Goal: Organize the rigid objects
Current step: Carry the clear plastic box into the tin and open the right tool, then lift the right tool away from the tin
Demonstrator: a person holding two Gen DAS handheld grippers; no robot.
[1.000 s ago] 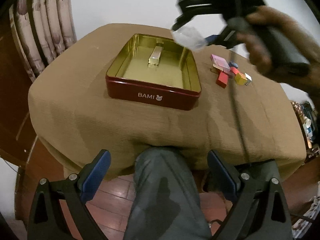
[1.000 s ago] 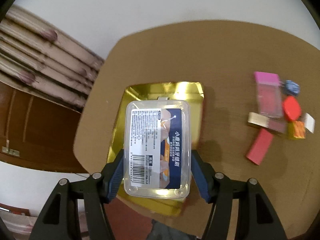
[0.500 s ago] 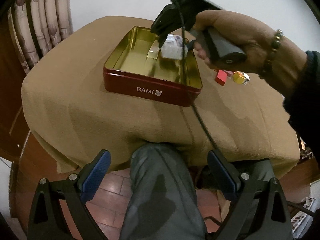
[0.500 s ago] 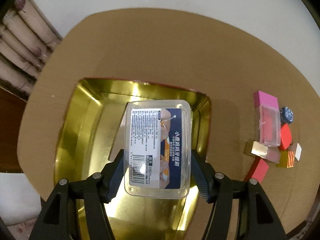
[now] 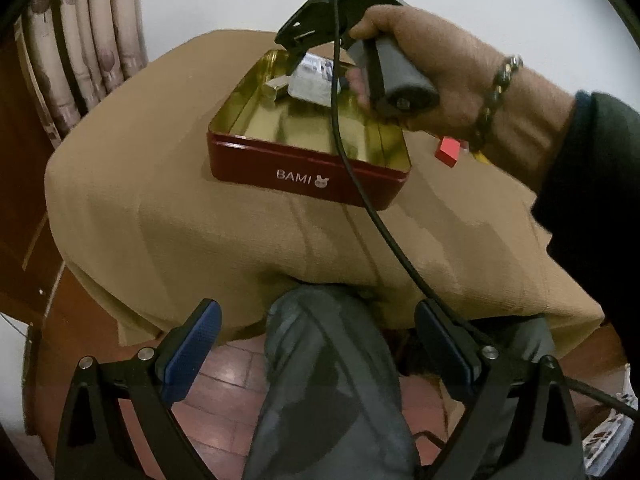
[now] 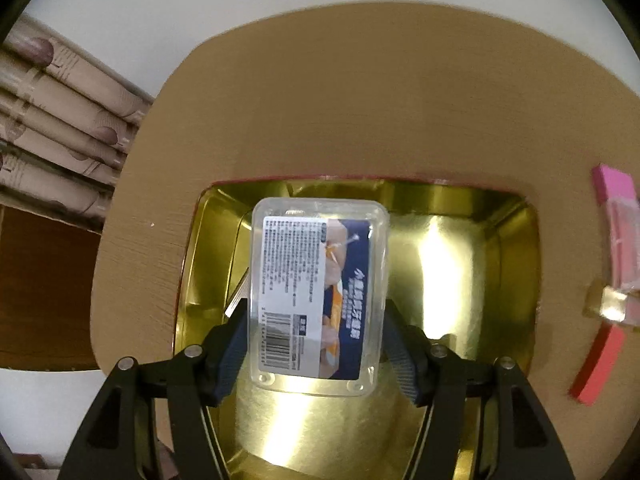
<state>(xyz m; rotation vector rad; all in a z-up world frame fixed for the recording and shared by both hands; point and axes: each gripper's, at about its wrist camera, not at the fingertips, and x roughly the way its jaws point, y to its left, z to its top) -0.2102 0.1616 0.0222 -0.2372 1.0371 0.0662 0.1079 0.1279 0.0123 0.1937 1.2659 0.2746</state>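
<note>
My right gripper (image 6: 316,336) is shut on a clear plastic box (image 6: 318,296) with a blue and white label, holding it low inside the red tin (image 5: 308,176) with the gold interior (image 6: 452,264). The box also shows in the left wrist view (image 5: 316,76), beside a small gold block (image 5: 276,88) lying in the tin. Whether the box touches the tin floor I cannot tell. My left gripper (image 5: 316,354) is open and empty, held below the table's near edge above the person's knee.
The tin sits on a table under a tan cloth (image 5: 160,216). Right of the tin lie a pink box (image 6: 618,216), a small gold block (image 6: 610,306) and a red block (image 6: 598,364). Curtains (image 5: 92,48) hang at the left.
My right gripper has carried the plastic box from above the tin down into it, close to the gold block. The left gripper has stayed open and low.
</note>
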